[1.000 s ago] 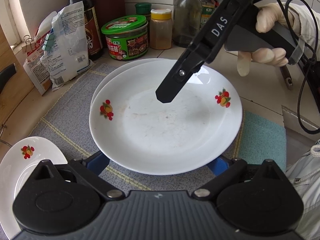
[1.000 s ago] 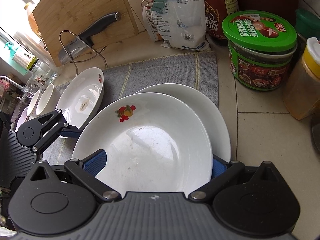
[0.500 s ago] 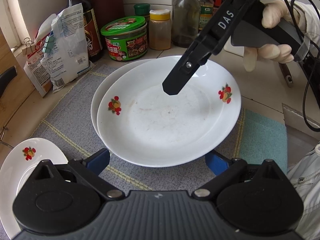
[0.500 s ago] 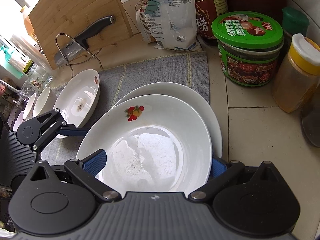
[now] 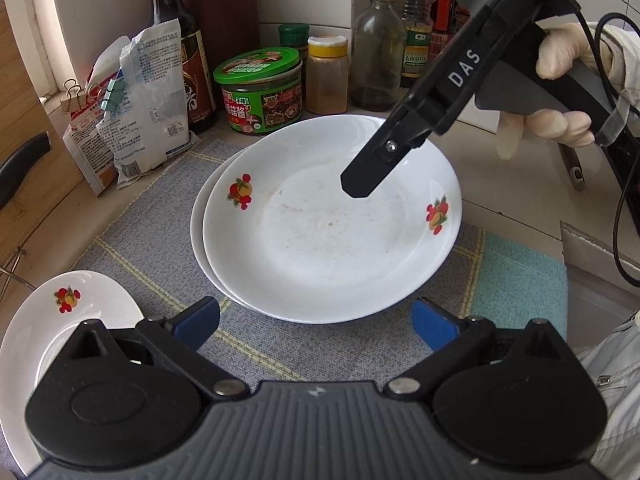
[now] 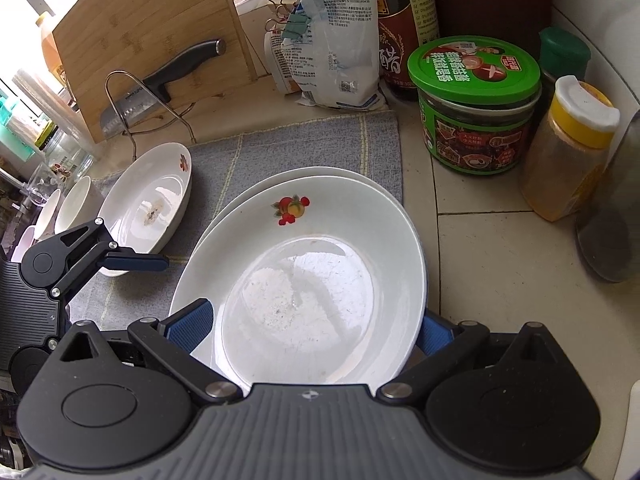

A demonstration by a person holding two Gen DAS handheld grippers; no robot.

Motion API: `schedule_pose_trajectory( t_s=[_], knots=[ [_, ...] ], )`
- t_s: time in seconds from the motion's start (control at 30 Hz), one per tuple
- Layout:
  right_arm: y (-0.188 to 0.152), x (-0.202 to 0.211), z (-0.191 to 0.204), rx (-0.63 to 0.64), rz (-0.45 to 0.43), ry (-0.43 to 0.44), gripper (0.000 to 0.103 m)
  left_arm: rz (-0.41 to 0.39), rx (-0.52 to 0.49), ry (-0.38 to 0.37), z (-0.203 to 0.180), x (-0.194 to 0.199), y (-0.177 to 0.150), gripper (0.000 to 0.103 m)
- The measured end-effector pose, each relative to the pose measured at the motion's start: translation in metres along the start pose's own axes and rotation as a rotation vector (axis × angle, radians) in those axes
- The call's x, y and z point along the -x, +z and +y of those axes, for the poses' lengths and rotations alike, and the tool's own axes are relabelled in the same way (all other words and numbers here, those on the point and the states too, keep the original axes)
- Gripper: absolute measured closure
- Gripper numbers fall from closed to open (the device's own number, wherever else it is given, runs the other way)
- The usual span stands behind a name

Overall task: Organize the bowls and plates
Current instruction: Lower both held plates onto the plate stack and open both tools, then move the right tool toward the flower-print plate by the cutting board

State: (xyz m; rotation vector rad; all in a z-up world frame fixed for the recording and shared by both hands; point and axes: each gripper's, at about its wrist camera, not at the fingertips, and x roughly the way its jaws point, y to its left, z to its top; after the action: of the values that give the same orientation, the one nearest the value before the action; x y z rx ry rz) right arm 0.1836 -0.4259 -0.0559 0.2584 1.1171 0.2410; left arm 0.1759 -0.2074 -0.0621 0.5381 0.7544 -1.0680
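A white plate with fruit decals (image 5: 332, 240) (image 6: 312, 280) lies on a second white plate (image 5: 199, 220) (image 6: 304, 171) on the grey mat (image 5: 152, 240). My right gripper (image 6: 310, 328) stands open over the top plate's far-right side. In the left wrist view one of its fingers (image 5: 362, 184) points down into the plate's hollow; I cannot tell whether it touches. The plate's rim hides part of the right gripper's blue pads. My left gripper (image 5: 316, 322) is open and empty, just short of the plate's near rim. A third decal plate (image 5: 60, 328) (image 6: 152, 200) lies at the left.
A green-lidded jar (image 5: 260, 88) (image 6: 476, 108), a yellow-capped spice jar (image 6: 568, 152), bottles and a clipped bag (image 5: 140, 96) crowd the back. A cutting board with a knife (image 6: 152, 40) leans at the left, white bowls (image 6: 76, 204) beyond. A gloved hand (image 5: 560, 80) holds the right gripper.
The top plate and the right gripper have moved away from the left gripper toward the jars. The plate no longer covers the left pads and sits more squarely on the lower plate.
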Motion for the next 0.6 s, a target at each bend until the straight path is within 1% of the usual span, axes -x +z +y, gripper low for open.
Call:
schedule_pose_trajectory(
  t_s=[0.23,0.4,0.6],
  knots=[
    [-0.006,0.002,0.008,0.026,-0.007,-0.059,0.000,-0.027,0.000,0.018,-0.009,0.014,-0.005,0.002],
    [-0.011,0.009,0.011,0.034,-0.024,-0.095,0.000,-0.079,0.031,0.055,-0.011,0.031,-0.008,0.001],
    [-0.017,0.025,0.029,0.110,-0.116,-0.119,0.000,-0.137,0.099,0.115,-0.015,0.051,-0.013,0.001]
  ],
)
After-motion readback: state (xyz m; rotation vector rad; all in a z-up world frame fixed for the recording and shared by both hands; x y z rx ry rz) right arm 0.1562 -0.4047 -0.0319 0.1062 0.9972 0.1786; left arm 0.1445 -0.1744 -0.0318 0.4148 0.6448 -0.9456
